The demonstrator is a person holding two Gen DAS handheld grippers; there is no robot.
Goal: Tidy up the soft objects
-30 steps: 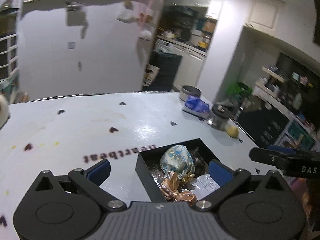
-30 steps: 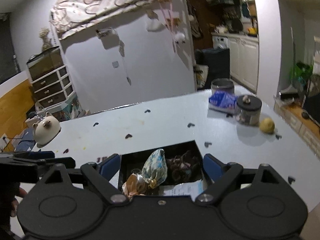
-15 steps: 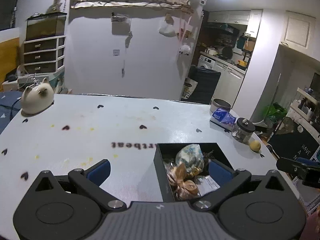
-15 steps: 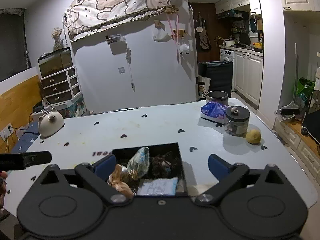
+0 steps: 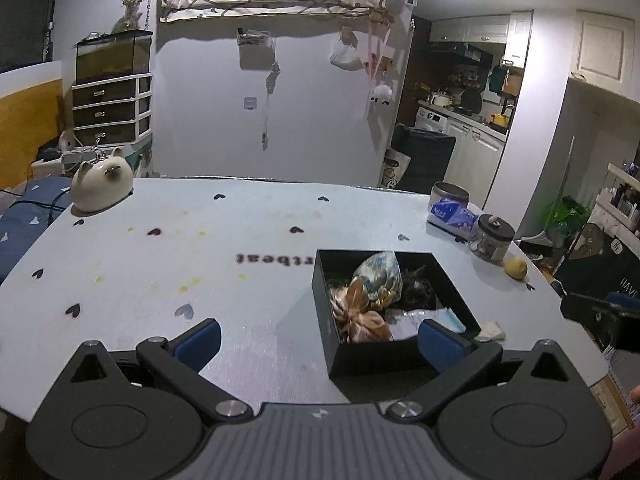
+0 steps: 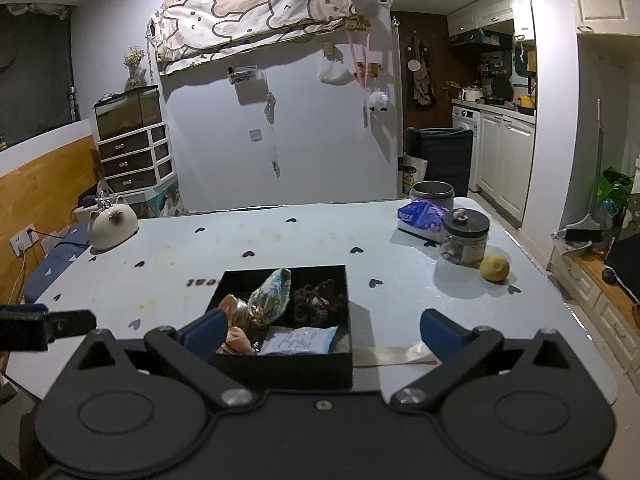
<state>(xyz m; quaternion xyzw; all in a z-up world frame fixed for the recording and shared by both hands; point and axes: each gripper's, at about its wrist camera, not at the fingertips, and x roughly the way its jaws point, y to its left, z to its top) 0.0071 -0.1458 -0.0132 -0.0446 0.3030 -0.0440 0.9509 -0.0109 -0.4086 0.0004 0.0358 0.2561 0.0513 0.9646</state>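
Note:
A black open box [image 5: 394, 354] [image 6: 280, 368] stands on the white table near its front edge. It holds a blue patterned scrunchie [image 5: 378, 278] [image 6: 270, 298], a tan satin scrunchie [image 5: 362, 316] [image 6: 236, 336], dark hair ties [image 5: 416, 290] [image 6: 316, 304] and a white packet [image 5: 416, 318] [image 6: 298, 340]. My left gripper [image 5: 320, 338] is open and empty, held back from the box's left side. My right gripper [image 6: 320, 330] is open and empty, held back just right of the box. Each gripper's tip shows at the edge of the other's view.
A white cat-shaped ornament [image 5: 102, 186] [image 6: 112, 226] sits at the far left. At the far right stand a metal tin [image 6: 432, 194], a blue tissue pack [image 6: 422, 216], a lidded glass jar [image 6: 464, 236] and a yellow lemon [image 6: 495, 267]. A small crumpled scrap [image 5: 492, 330] lies right of the box.
Both grippers have pulled back and up from over the box, so more of the table shows. The box's contents have not moved.

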